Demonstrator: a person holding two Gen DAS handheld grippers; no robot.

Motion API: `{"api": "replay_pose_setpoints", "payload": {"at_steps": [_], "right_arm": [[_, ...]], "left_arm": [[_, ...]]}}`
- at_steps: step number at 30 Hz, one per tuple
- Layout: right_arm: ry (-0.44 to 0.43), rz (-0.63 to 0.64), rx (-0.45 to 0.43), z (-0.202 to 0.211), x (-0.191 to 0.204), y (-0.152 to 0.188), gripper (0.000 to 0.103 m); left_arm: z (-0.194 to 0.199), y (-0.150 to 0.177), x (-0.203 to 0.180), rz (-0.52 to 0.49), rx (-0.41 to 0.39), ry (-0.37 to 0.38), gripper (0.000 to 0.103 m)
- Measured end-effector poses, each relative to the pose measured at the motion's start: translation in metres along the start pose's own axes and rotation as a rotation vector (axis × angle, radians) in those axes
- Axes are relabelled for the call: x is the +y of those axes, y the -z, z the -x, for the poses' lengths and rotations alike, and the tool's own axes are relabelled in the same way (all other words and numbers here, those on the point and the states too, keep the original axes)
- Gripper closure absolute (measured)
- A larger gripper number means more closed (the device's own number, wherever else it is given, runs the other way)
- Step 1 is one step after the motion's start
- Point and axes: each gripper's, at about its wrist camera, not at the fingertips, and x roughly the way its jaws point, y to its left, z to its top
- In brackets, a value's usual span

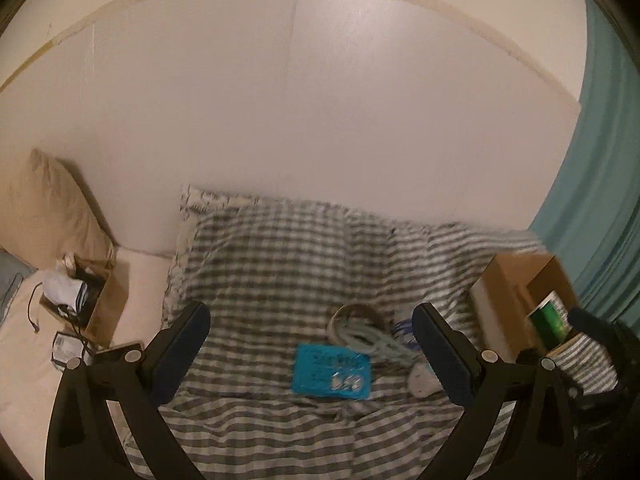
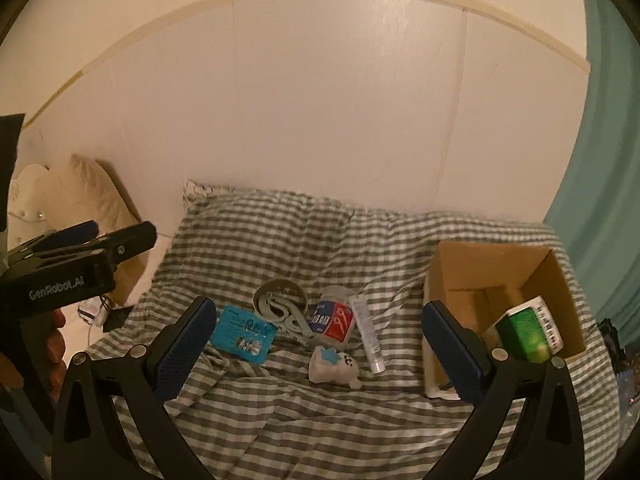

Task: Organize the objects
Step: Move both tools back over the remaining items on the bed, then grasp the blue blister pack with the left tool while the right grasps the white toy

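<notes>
left tongs (image 1: pixel 311 332): released, fingers spread wide, nothing between them; held above the checked bedspread (image 1: pixel 280 264). In the right wrist view it pokes in at the far left (image 2: pixel 116 240), seen side-on.
right tongs (image 2: pixel 320 338): released too, wide gap, nothing held, above the same bedspread (image 2: pixel 280 408).
blue packet (image 2: pixel 244 334): flat on the bedspread, just inside the right tongs' left finger; in the left view (image 1: pixel 332 372) it sits between the fingers, right of centre.
tape roll (image 2: pixel 280 292): just beyond the packet, pale cable (image 2: pixel 290 318) coiled through and over it; both touching.
red-and-blue pouch (image 2: pixel 334 318): right of the cable, between the right tongs' fingers.
white tube (image 2: pixel 368 332): lying lengthwise, touching the pouch's right edge.
white plush toy (image 2: pixel 336 368): nearest item to the right tongs, in front of pouch and tube; in the left view only part shows (image 1: pixel 420 380), against the right finger.
cardboard box (image 2: pixel 472 272): open top, beyond the right tongs' right finger, resting on the bedspread; in the left view (image 1: pixel 508 276) also beyond the right finger.
green box (image 2: pixel 528 328): inside the cardboard box, leaning on its near right wall.
small brown box (image 1: pixel 108 300): far left of the left tongs, off the bedspread, cluttered; contents unclear.
pillow (image 1: pixel 52 204): behind that box, against the wall.
</notes>
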Motion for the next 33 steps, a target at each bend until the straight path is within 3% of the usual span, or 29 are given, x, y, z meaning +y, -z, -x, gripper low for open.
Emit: {"api": "replay_pose_setpoints", "payload": {"at_steps": [6,10,16,20,25,28,29,30,33], "right_arm": [[0.038,0.016,0.092,-0.051,0.0,0.025,0.0],[0.061,-0.008,0.164,-0.084,-0.008,0.048,0.0],[0.079,0.003,0.236,-0.12,-0.012,0.068,0.0],[0.048,-0.033,0.309,-0.144,-0.02,0.076,0.0],[0.02,-0.049,0.374,-0.171,-0.025,0.088,0.001],[0.007,-0.052,0.402,-0.18,-0.024,0.094,0.015],[0.004,-0.05,0.411,-0.182,-0.024,0.096,0.03],[0.001,-0.047,0.422,-0.184,-0.023,0.097,0.038],[-0.008,-0.056,0.411,-0.182,-0.025,0.098,0.038]], "left_arm": [[-0.042,0.03,0.002,-0.048,0.081,-0.056,0.0],[-0.06,0.043,0.001,-0.04,0.109,-0.048,0.0],[-0.097,0.067,-0.016,-0.105,0.195,-0.052,0.0],[-0.117,0.078,-0.02,-0.126,0.256,-0.062,0.0],[-0.136,0.088,-0.011,-0.079,0.332,-0.037,0.0],[-0.144,0.093,-0.011,-0.081,0.361,-0.042,0.0],[-0.145,0.095,-0.012,-0.089,0.364,-0.043,0.0],[-0.145,0.096,-0.014,-0.097,0.364,-0.042,0.0],[-0.142,0.096,-0.018,-0.119,0.357,-0.048,0.0]]}}
